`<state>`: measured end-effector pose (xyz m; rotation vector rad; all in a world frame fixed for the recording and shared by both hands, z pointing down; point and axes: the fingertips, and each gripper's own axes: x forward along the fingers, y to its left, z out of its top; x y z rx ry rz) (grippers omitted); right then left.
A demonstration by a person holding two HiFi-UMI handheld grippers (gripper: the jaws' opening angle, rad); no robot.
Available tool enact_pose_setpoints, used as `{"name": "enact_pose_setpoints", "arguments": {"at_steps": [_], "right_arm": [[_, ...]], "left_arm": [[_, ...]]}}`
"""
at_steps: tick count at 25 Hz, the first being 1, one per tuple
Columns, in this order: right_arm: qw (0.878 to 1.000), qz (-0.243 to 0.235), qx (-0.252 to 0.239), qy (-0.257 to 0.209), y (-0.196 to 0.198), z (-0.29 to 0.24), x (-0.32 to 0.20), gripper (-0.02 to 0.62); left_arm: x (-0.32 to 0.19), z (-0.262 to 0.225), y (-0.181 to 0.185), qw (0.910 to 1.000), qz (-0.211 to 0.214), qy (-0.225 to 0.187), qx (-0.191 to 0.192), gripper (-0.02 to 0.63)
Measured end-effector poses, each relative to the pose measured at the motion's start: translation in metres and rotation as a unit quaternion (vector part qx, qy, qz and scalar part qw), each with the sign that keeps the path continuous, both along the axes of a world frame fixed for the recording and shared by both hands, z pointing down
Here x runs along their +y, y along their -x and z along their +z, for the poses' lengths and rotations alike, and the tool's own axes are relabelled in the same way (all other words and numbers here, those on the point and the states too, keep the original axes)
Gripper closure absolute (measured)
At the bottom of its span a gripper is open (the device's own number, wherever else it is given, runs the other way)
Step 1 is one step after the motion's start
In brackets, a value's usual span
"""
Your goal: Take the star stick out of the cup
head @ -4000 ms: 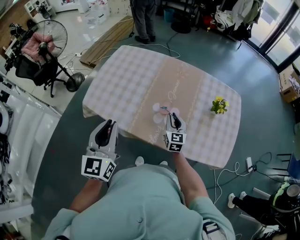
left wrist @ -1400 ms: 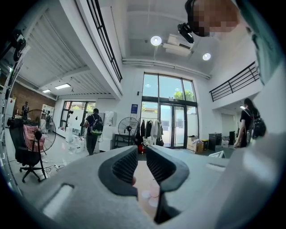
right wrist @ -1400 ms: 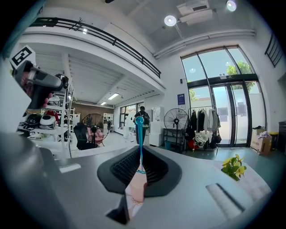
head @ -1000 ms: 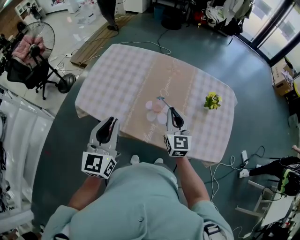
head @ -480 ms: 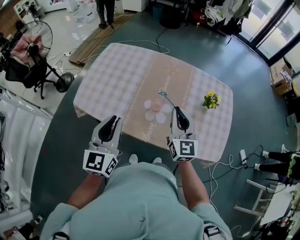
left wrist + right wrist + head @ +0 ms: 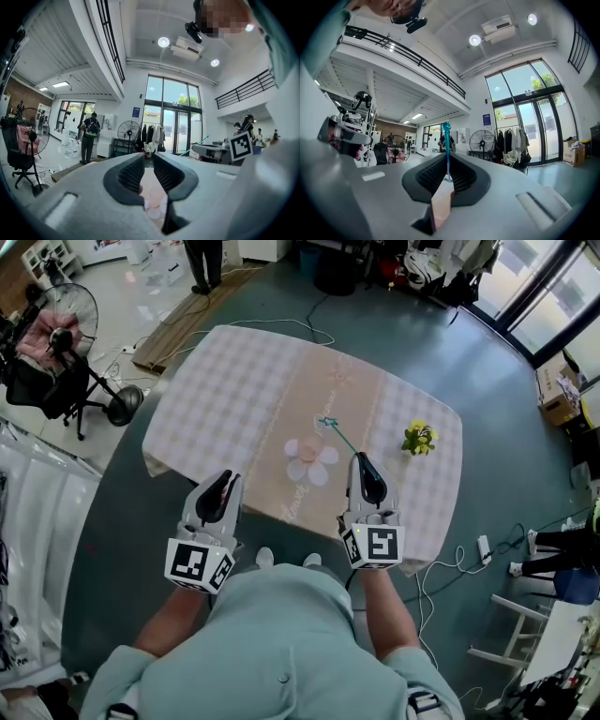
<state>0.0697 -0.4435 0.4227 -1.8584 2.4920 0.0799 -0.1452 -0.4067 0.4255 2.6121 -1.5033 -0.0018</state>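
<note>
From where I stand, the left gripper (image 6: 223,482) hangs to the near-left of the pale pink flower-shaped cup (image 6: 309,461), short of the checked-cloth table (image 6: 225,381). Its jaws stand at a narrow slit with nothing in them, so it offers no help if something slips. I see nothing standing in the cup. The thin teal star stick (image 6: 339,435) is out of it, I'd say. It slants through the air just right of the cup, with its star end beyond the cup's far side. Its lower end is pinched in the right gripper (image 6: 360,458), whose jaws are closed on it at the cup's near-right.

That pinch is the worry. The ribbed pads clamp only a short bit of a very slim rod. A quick turn could make it swivel or slide out and drop onto the cloth or over the table's near edge. A low swing left could clip the cup. A swing right heads toward the small yellow flower posy (image 6: 418,438), farther right of the cup.
</note>
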Motion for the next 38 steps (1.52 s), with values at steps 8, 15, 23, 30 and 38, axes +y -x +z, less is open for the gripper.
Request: {"name": "enact_pose_setpoints", "arguments": {"at_steps": [8,15,23,30,38], "right_arm": [[1.0,-0.004,-0.004,-0.012,0.002,-0.017,0.003,0.583],[1.0,-0.004,-0.001,-0.018,0.001,-0.018,0.006,0.583],[1.0,0.004,0.005,-0.012,-0.001,-0.016,0.008,0.584],[1.0,0.009,0.003,-0.015,-0.003,-0.019,0.009,0.584],[1.0,0.008,0.0,-0.02,-0.002,-0.021,0.011,0.584]], "left_arm": [[0.0,-0.003,0.0,1.0,0.0,0.0,-0.003,0.548],[0.002,-0.002,-0.001,1.0,-0.001,-0.002,0.0,0.548],[0.003,-0.003,-0.001,1.0,0.001,-0.002,-0.003,0.548],[0.004,-0.005,-0.001,1.0,0.0,-0.003,-0.004,0.548],[0.006,-0.003,0.0,1.0,-0.002,-0.004,-0.003,0.548]]}}
